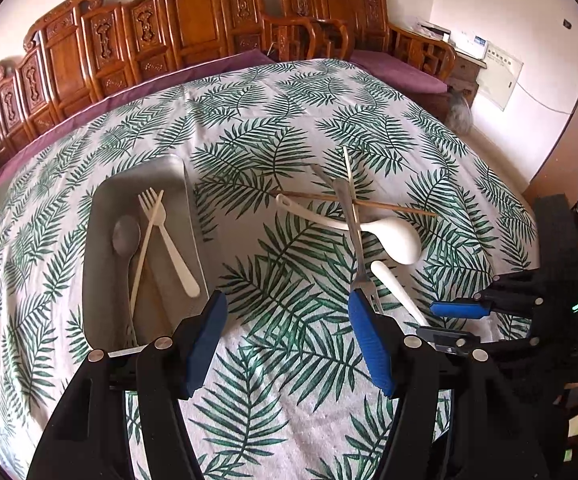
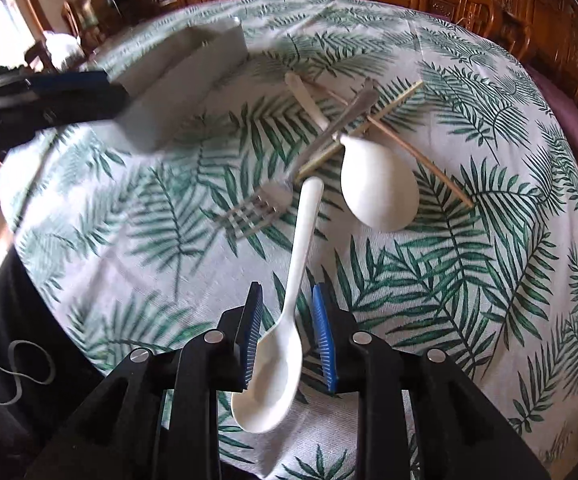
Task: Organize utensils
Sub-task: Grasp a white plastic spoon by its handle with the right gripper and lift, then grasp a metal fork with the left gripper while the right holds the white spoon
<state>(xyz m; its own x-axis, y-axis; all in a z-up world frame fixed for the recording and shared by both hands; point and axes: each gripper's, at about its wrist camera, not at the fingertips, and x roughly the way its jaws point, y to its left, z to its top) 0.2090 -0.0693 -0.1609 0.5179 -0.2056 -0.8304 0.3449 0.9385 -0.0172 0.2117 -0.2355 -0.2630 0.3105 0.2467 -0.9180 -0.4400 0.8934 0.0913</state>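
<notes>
Utensils lie in two groups on your leaf-print tabletop [image 1: 289, 128]. Between the pads of your right claw [image 2: 287, 334] sits a small white spoon [image 2: 285, 320], handle pointing away; the jaws stand parted, with a gap showing on both sides, so nothing is gripped. Just beyond that handle lies the pile that crowds it — a metal fork [image 2: 261, 208], a big white ladle [image 2: 377, 184] and crossed chopsticks [image 2: 401, 148], all overlapping. Your left claw [image 1: 285, 332] hangs released over bare cloth. To its left sits the grey tray [image 1: 101, 216], holding a white fork [image 1: 165, 232], a metal spoon [image 1: 125, 236] and a pale chopstick [image 1: 145, 248]. The tray's near end is cut off behind the claw — in the right wrist view the tray is blurred.
</notes>
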